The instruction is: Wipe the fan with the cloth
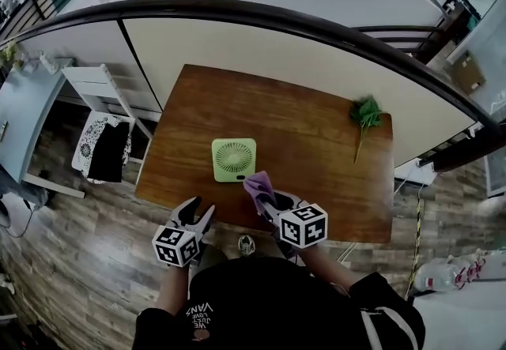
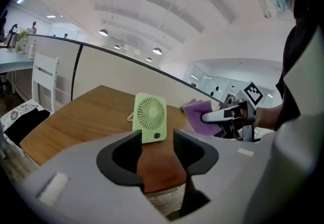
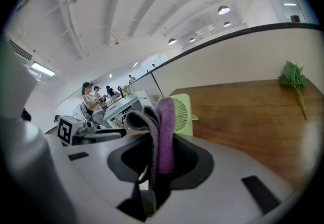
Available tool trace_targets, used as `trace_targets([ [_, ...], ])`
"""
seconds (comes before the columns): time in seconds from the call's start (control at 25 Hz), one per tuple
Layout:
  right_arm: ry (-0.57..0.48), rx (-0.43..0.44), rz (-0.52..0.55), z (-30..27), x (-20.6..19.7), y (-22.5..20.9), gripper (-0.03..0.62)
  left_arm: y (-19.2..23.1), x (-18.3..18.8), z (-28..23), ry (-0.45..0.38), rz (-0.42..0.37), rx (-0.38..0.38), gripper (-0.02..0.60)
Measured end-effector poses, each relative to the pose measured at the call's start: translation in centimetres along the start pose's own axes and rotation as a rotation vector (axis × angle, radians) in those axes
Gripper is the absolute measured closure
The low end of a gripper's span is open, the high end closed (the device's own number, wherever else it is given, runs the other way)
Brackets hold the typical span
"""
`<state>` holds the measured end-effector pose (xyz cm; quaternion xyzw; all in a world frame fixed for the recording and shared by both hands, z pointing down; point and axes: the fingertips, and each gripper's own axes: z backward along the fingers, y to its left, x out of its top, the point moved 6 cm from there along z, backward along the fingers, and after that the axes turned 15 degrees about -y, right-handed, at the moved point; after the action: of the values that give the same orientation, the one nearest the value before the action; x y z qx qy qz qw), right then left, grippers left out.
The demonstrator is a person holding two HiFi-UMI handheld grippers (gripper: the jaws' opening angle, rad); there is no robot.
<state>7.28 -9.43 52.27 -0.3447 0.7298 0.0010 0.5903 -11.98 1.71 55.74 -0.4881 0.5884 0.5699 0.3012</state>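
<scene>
A small light-green fan (image 1: 234,159) stands upright on the brown wooden table (image 1: 316,182), near its front edge. My right gripper (image 1: 266,198) is shut on a purple cloth (image 1: 258,185), which sits just right of the fan and a little in front of it. In the right gripper view the cloth (image 3: 164,132) sticks up folded between the jaws, with the fan (image 3: 183,114) right behind it. My left gripper (image 1: 198,217) hangs open and empty off the table's front edge, left of the fan. Its view looks at the fan (image 2: 150,118) and the cloth (image 2: 198,116).
A leafy green sprig (image 1: 365,114) lies at the table's far right corner. A curved partition with a dark rail (image 1: 316,32) runs behind the table. A white chair (image 1: 99,88) and a seat with dark clothing (image 1: 107,151) stand to the left, on wood flooring.
</scene>
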Motion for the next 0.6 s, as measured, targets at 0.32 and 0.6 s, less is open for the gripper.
trace_targets([
  [0.32,0.007,-0.016,-0.037,-2.4,0.6,-0.2,0.494,2.3,-0.2,-3.7,0.077,0.016,-0.034,0.402],
  [0.6,-0.031,-0.126,-0.093,-4.2,1.0,0.4,0.493,5.3,0.1,-7.0,0.171,-0.001,-0.148,0.402],
])
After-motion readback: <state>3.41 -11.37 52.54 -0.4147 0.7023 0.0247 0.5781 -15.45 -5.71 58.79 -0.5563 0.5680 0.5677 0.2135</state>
